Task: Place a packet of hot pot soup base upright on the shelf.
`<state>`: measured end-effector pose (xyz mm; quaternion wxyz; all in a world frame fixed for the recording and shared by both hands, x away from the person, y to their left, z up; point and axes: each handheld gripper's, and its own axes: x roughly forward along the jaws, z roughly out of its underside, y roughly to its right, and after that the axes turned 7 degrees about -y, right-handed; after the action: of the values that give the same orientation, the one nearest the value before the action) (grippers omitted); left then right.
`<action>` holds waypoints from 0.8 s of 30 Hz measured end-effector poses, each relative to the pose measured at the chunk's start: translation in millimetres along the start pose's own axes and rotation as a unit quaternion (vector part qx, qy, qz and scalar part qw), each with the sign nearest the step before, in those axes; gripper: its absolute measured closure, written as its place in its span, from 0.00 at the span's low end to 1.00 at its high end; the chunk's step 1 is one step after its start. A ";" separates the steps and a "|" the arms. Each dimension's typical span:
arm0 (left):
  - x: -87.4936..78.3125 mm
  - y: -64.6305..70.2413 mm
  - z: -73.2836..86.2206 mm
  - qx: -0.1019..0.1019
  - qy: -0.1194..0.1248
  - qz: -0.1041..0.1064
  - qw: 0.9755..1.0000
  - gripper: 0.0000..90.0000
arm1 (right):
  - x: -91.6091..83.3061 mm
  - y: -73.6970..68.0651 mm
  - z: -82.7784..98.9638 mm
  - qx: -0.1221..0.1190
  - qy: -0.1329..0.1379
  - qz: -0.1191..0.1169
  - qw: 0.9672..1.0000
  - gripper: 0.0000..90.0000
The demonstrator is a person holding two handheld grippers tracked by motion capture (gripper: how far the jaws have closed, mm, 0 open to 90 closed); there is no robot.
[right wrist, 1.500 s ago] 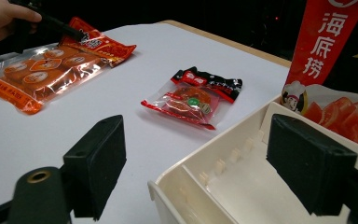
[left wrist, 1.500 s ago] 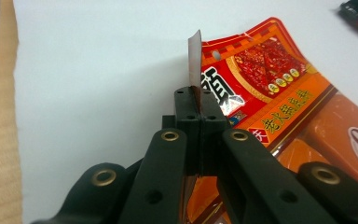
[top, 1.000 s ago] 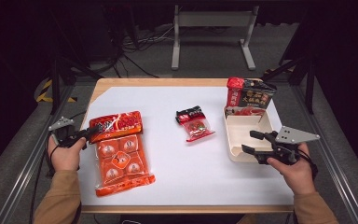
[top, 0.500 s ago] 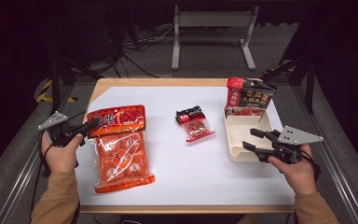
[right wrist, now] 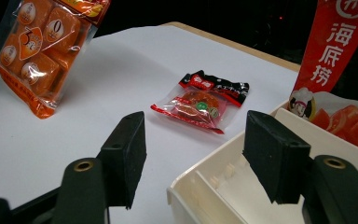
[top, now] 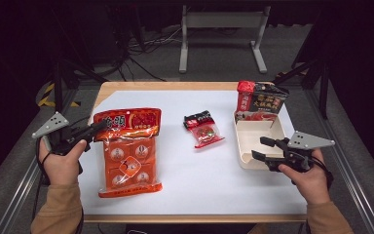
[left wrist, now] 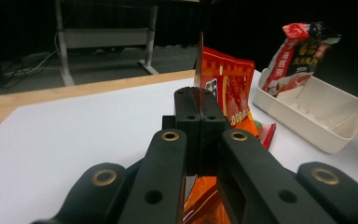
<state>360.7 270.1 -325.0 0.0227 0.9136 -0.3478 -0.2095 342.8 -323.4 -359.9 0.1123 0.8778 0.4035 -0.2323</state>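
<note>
A large orange-red snack bag (top: pixel 129 156) hangs tilted at the table's left, its lower end still on the white sheet. My left gripper (top: pixel 95 129) is shut on the bag's top edge, which stands thin between the closed jaws in the left gripper view (left wrist: pixel 199 107). My right gripper (top: pixel 259 148) is open at the near left corner of the white tray (top: pixel 243 161). Its jaws have just been opening a little, and the tray's corner (right wrist: pixel 205 186) lies below and between them, untouched. A small red packet (top: pixel 203 129) lies flat at the centre.
A red and black bag (top: pixel 260 100) stands upright at the far end of the tray. The white sheet (top: pixel 199 185) covers a wooden table with metal rails along both sides. A metal stand (top: pixel 221 34) and cables are on the floor behind.
My left gripper has risen with the bag's top edge, so the bag went from lying flat to hanging tilted. The right hand stayed at the tray's corner.
</note>
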 end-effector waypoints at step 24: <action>-27.1 80.8 -33.1 0.107 0.040 0.067 0.991 1.00 | 1.4 -12.7 -11.7 -0.023 0.008 -0.023 0.999 0.42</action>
<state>305.1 222.9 -269.7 -0.0473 0.8932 -0.4272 -0.1320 337.6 -309.6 -350.6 0.1239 0.8672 0.4302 -0.2181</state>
